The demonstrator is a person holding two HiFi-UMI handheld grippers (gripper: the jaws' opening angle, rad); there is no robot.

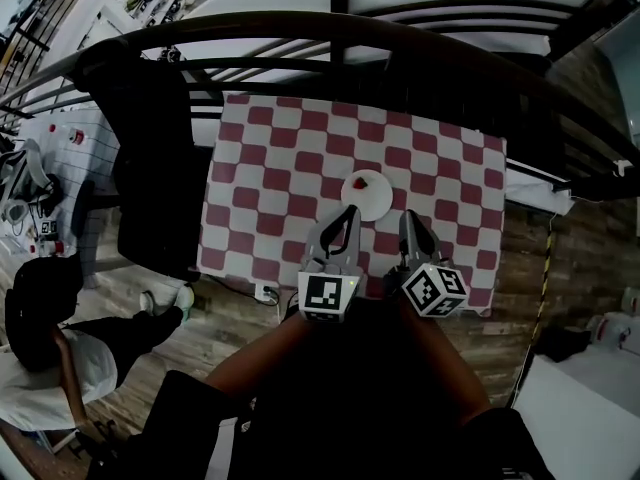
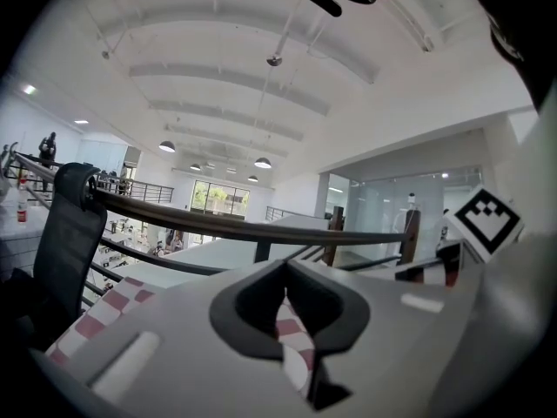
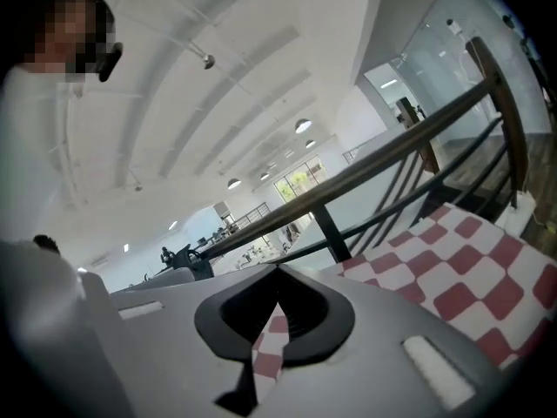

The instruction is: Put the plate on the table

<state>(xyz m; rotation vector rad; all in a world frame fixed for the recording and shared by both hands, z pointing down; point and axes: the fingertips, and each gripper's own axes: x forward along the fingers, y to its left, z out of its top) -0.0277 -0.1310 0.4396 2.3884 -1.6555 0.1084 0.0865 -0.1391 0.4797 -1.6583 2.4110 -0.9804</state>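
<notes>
The plate (image 1: 367,198) sits flat on the table (image 1: 262,158), right of middle on the red-and-white checked cloth (image 1: 450,178), so to me the job looks done. It's toward the person's side, which makes sense: easy reach, nowhere near an edge.

Neither claw has anything in it. The left gripper (image 1: 350,212) has its jaws together on nothing, and its own view shows only a sliver of cloth past the closed tips. The right gripper (image 1: 408,218) is pinched closed too, also empty. Both hang just on the near side of the plate, left tip about level with its rim from above. I'd guess they're parked there because there's nothing left to carry.

Hard to make out:
- the small red thing (image 1: 362,182) on the plate, maybe fruit, too tiny to tell
- the plate doesn't show in either gripper view, which look across to the railing (image 1: 300,26)
- whether the left tip touches the rim
- the table's near edge, behind the grippers and arms
</notes>
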